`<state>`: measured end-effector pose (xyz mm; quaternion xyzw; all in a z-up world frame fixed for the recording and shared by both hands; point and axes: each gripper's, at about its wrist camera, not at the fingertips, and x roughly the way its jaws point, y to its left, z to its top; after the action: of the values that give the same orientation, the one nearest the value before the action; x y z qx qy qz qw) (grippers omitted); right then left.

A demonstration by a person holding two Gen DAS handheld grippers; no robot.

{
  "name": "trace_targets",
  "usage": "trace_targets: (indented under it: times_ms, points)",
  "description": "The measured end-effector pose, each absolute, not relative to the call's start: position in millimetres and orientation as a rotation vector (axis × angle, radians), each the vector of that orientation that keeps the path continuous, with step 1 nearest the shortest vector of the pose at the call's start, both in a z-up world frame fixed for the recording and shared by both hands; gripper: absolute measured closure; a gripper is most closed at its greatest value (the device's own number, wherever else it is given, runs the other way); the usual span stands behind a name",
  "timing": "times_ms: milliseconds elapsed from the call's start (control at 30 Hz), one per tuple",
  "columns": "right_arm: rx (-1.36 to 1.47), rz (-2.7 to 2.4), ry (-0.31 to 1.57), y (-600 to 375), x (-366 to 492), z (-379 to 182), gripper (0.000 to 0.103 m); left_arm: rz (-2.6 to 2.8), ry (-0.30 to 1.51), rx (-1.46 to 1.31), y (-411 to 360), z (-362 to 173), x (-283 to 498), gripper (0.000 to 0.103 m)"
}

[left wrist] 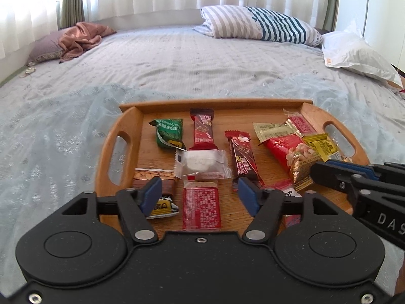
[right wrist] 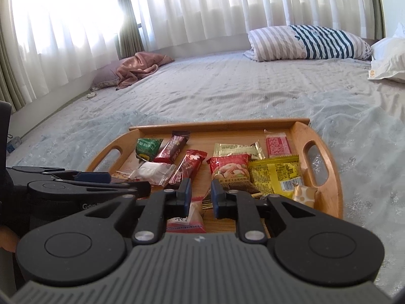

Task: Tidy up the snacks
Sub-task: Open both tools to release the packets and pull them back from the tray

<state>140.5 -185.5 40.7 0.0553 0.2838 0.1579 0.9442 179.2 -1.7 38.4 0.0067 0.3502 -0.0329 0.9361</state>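
The snacks lie loose on the wooden tray (left wrist: pixel 119 152), which sits on the bed (left wrist: pixel 177 63): a green packet (left wrist: pixel 169 133) and two dark red bars (left wrist: pixel 202 131) toward the left, a clear-wrapped white cake (left wrist: pixel 202 163) in the middle, a red peanut bag (right wrist: pixel 229 171) and a yellow packet (right wrist: pixel 276 174) to the right. The left gripper (left wrist: pixel 200 193) hovers with its jaws apart over a flat red packet (left wrist: pixel 201 206), touching nothing. The right gripper (right wrist: pixel 200 195) stands narrowly parted above another red-and-white packet (right wrist: pixel 186 220), which looks clear of the pads, though the view there is cramped. To do this step well, each claw should probably lower squarely over one wrapper, pinch its edge only, and lift without dragging neighbours.
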Motion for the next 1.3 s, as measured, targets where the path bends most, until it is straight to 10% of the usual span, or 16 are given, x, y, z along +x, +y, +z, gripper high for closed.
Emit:
trace_targets:
  times_ms: [667,967,1300]
  points:
    - [0.104,0.241,0.581,-207,72,23,0.033,-0.017,0.745,-0.025,6,29,97,0.011]
    - [0.058,0.204,0.636,-206,75,-4,0.000,0.024,0.810,-0.014,5,2,96,0.009]
    - [-0.061,0.164,0.655,-195,92,-19,0.000,0.056,0.802,0.003,2,-4,104,0.001]
